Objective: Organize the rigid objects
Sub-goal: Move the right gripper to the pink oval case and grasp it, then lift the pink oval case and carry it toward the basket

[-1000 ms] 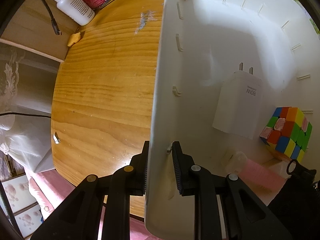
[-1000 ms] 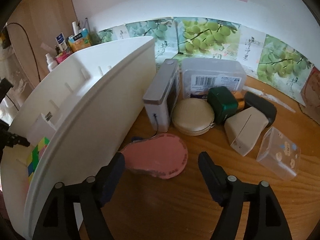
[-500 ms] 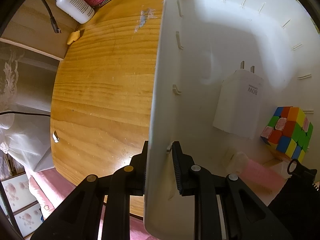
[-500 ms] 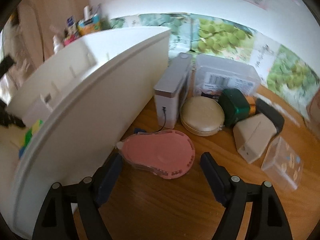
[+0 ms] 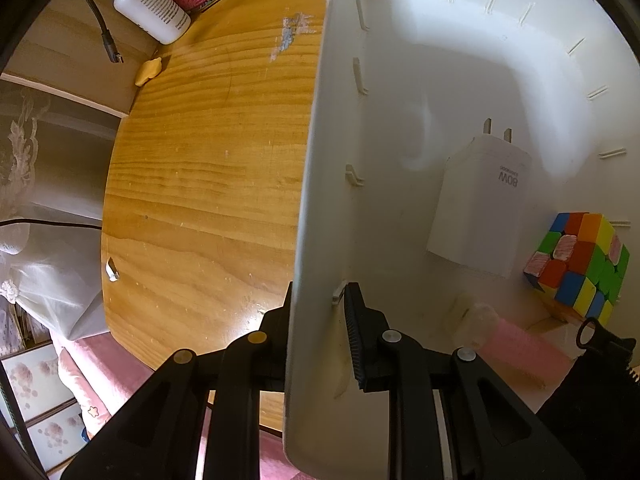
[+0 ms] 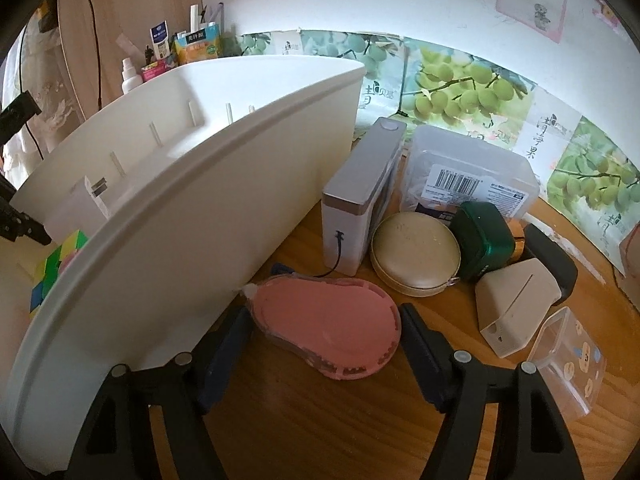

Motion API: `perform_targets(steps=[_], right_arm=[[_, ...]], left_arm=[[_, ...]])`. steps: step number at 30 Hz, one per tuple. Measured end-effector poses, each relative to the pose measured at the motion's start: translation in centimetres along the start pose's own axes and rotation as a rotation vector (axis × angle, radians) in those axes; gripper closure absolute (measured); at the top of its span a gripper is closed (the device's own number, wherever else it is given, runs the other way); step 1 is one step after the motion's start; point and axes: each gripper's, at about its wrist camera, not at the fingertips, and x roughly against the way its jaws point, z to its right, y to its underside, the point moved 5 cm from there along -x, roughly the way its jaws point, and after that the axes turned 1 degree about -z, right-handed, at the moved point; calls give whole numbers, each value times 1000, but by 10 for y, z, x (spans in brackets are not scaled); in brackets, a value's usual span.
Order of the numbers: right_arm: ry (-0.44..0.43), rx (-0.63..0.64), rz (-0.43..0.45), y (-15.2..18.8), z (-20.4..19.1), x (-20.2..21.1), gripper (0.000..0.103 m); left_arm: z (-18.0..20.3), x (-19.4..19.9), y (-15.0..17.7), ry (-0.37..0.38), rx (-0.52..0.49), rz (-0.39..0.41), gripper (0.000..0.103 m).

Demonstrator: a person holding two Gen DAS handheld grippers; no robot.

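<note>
My left gripper [image 5: 318, 304] is shut on the rim of the white storage bin [image 5: 312, 200], one finger outside and one inside. Inside the bin lie a white charger [image 5: 480, 208], a colour cube [image 5: 580, 264] and a pink object [image 5: 524, 352]. In the right wrist view the same bin [image 6: 208, 216] stands at the left. My right gripper [image 6: 324, 336] is open, its fingers on either side of a flat pink teardrop-shaped object [image 6: 332, 328] lying on the wooden table [image 6: 320, 432].
Behind the pink object stand a white-and-grey box [image 6: 360, 200], a round beige case [image 6: 416, 256], a green box [image 6: 486, 240], a clear lidded box [image 6: 468, 176], a beige wedge [image 6: 516, 304] and a clear cup [image 6: 568, 364]. A white bottle [image 5: 148, 4] stands at the table's far left.
My right gripper has moved forward, so its fingers now flank the pink object. The left gripper still holds the bin rim, barely moved.
</note>
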Motion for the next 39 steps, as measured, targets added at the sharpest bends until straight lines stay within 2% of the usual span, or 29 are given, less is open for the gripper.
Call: perform_targets(steps=[4,20,30,39], right_arm=[[3,-23,-2,0,4,2,31],[-5,-132,14,18,6,20,31],[34,-262,68,31,26,53,31],[80,-299,127,30,36,90,31]], left_arm=[[-1,2,1,3,7,4,79],[-2,6,6,0,-1,21,79],[0,9,10,0,-12,30,79],[3,10,10,-1,-23,37,79]])
